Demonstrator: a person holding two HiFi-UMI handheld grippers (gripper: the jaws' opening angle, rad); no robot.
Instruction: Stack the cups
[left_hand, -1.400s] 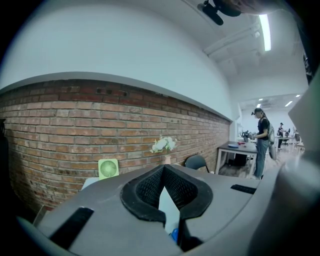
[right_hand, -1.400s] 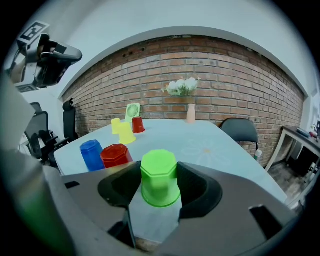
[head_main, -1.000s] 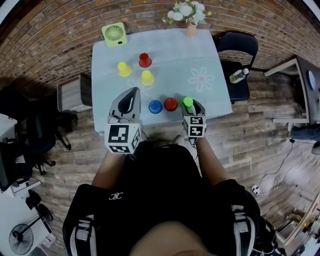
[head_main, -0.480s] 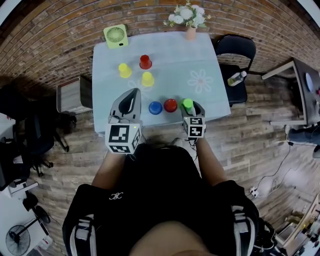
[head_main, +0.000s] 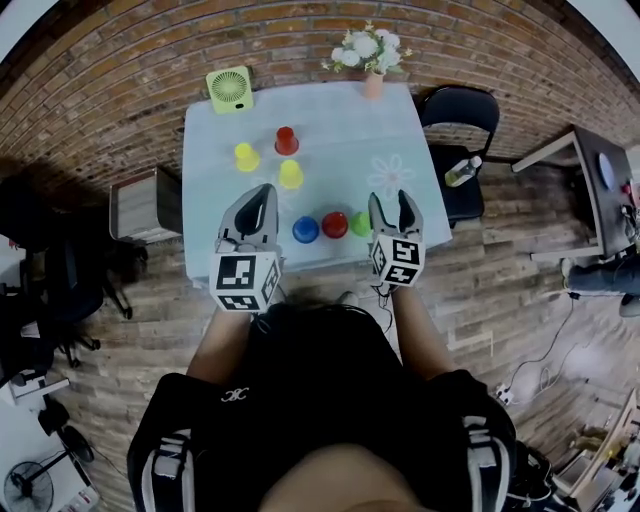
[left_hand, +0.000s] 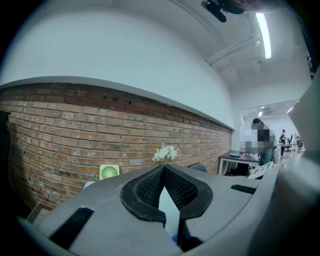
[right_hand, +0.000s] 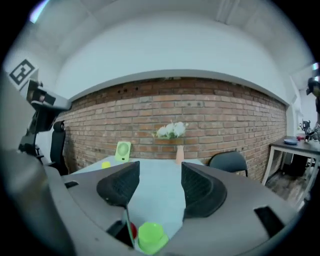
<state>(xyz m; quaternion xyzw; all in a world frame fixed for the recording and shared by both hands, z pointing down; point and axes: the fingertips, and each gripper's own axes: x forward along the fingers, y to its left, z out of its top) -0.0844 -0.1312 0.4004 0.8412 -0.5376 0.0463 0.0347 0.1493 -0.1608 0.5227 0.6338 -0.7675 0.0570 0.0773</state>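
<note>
Nothing stacked yet on the counter (head_main: 340, 120).
Right hand-held gripper (head_main: 389, 197) spread, empty, above green cup (head_main: 360, 223); left hand-held gripper (head_main: 267, 188) pressed together, empty.

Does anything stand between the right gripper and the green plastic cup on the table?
Nothing visible does. The right gripper hangs open above the green plastic cup. The red plastic cup stands beside the green one, not in the path.

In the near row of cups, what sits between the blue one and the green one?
A red cup sits between the blue cup and the green cup, seen in the head view.
</note>
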